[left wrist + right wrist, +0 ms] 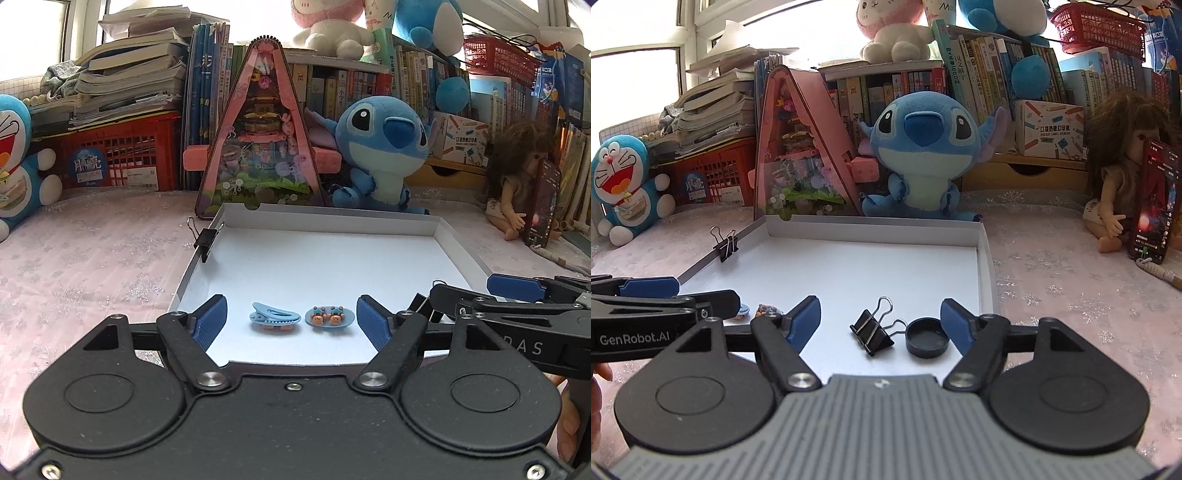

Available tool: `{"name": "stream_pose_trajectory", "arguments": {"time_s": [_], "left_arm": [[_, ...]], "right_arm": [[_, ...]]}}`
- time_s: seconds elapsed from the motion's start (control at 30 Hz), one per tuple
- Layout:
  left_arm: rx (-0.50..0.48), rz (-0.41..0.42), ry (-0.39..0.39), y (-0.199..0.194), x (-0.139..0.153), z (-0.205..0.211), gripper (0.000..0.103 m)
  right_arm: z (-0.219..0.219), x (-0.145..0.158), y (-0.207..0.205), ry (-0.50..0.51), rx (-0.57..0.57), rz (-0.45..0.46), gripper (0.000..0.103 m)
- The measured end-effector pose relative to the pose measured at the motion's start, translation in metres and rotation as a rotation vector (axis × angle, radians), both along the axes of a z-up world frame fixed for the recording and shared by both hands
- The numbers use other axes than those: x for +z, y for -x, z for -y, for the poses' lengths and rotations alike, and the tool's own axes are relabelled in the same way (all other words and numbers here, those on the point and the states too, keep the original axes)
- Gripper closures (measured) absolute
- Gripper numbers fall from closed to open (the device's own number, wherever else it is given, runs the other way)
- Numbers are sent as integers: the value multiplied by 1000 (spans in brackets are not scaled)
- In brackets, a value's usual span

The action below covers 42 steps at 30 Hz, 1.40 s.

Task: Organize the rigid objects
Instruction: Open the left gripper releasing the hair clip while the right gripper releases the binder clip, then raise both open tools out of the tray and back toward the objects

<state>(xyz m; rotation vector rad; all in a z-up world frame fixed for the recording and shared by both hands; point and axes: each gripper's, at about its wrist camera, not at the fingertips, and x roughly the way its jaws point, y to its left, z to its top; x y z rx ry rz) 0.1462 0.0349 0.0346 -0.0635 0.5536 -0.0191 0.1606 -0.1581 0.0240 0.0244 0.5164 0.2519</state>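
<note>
A shallow white box lid (439, 229) lies on the pink cloth. Inside it, near its front edge, rest a light blue hair clip (275, 318) and a blue oval clip with two small bears (330, 316). My left gripper (291, 323) stands open around both, touching neither. In the right wrist view a black binder clip (872, 332) and a round black cap (927, 338) lie side by side in the lid (984, 254). My right gripper (881, 325) is open around them, its pads clear of both. Another binder clip (205, 240) (724, 245) grips the lid's left wall.
A Stitch plush (919, 155), a pink triangular display case (260, 136), a Doraemon plush (622, 188), a red crate (122, 155) and rows of books stand along the back. A doll (1123, 177) holding up a phone (1154, 206) sits at the right.
</note>
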Motion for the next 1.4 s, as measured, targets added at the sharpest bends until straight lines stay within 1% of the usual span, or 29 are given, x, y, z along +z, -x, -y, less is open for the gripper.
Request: {"name": "stream_pose_trajectory", "arguments": {"time_s": [0.23,0.43,0.73,0.9,1.03,1.4], "left_arm": [[-40,8,21,22,4,3,27],[-72,8,25,38,5,6,26],[-115,19,9,63,3,13,26],[-136,6,19,75,-1,15,26],[-148,-2,12,84,-6,17,26],[-173,-23,21,103,-18,18,26]], "right_arm": [[10,5,15,-5,9,10,19],[19,6,29,-3,15,19,17],[29,5,52,3,27,35,15],[32,1,64,15,43,35,15],[33,-1,74,17,49,35,15],[35,-6,101,44,71,58,14]]}}
